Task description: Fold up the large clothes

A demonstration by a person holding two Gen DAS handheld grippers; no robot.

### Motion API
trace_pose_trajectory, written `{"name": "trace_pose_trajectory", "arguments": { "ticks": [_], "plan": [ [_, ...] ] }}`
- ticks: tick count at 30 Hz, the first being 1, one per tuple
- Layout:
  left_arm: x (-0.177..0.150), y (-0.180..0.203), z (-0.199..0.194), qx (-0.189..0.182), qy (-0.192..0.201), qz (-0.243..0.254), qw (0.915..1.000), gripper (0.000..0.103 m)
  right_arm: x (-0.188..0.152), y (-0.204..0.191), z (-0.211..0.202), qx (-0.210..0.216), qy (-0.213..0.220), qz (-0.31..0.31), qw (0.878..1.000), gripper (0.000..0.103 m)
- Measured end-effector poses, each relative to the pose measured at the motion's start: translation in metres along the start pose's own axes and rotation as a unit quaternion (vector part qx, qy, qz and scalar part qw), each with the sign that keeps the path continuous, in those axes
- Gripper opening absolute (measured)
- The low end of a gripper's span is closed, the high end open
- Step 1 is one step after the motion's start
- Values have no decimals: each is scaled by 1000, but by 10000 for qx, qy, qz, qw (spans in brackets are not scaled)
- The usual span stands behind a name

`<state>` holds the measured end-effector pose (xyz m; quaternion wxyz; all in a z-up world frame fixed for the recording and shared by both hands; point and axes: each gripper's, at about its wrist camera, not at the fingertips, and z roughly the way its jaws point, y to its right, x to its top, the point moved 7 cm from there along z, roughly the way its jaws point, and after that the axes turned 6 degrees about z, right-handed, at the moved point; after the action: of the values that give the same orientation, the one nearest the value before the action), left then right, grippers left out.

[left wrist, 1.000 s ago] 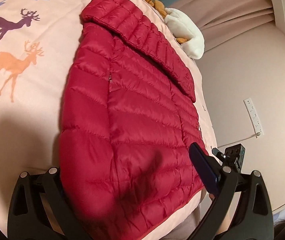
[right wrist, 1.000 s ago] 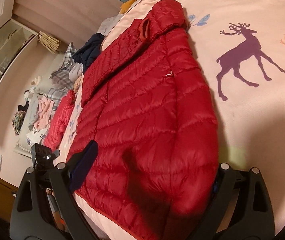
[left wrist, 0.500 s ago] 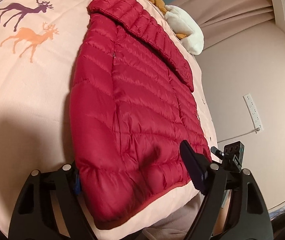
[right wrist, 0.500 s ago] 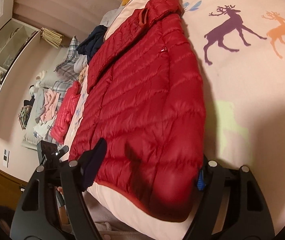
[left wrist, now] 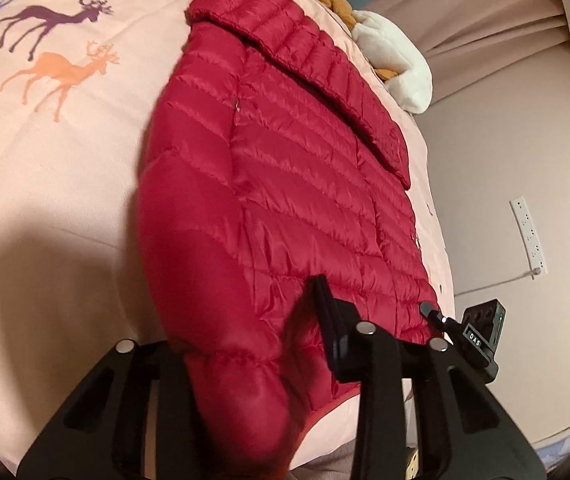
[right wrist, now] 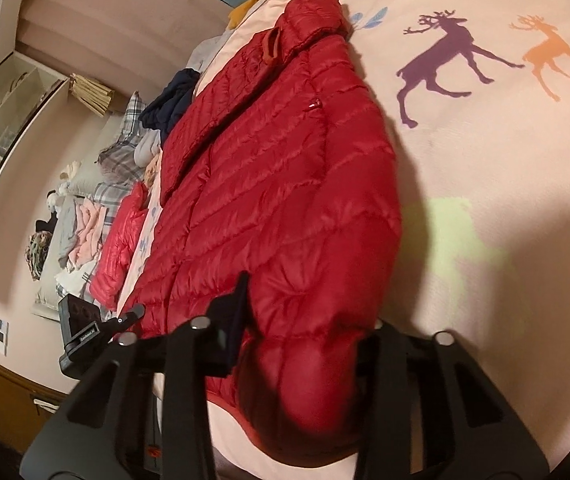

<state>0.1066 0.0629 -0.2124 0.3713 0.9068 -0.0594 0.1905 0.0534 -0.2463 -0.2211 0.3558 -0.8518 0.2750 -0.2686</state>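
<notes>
Grippers work the hem of a red puffer jacket (left wrist: 285,184): the left gripper (left wrist: 245,344) is closing, its jaws bunching the padded hem corner between them, and the right gripper (right wrist: 305,340) is closing likewise on the other corner. Beyond them the jacket lies flat on a pink bedspread (left wrist: 45,184) printed with deer, collar at the far end.
</notes>
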Motion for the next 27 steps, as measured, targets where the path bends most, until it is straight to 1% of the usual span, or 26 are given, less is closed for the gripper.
{"name": "trace_pose_trajectory", "arguments": {
  "ticks": [2,3,4,8,12,18,27],
  "plan": [
    [1,3,-2,135,47,90,9999,25,0,-2,-1,46,16,10,10000,26],
    [2,5,-4,231,66,161,9996,21,0,-5,-1,52,37,-11,10000,24],
    [3,9,-5,406,84,277,9988,18,0,-7,-2,43,64,-41,10000,23],
    [7,21,-12,748,216,649,9948,15,1,-20,-7,57,173,-225,9996,18],
    [12,33,-20,915,373,912,9909,14,0,-31,-12,94,232,-347,9991,17],
    [15,41,-22,1044,430,1074,9878,13,0,-37,-17,115,265,-441,9986,16],
    [18,52,-29,1011,521,1214,9861,13,6,-46,-24,279,304,-549,9976,16]
  ]
}}
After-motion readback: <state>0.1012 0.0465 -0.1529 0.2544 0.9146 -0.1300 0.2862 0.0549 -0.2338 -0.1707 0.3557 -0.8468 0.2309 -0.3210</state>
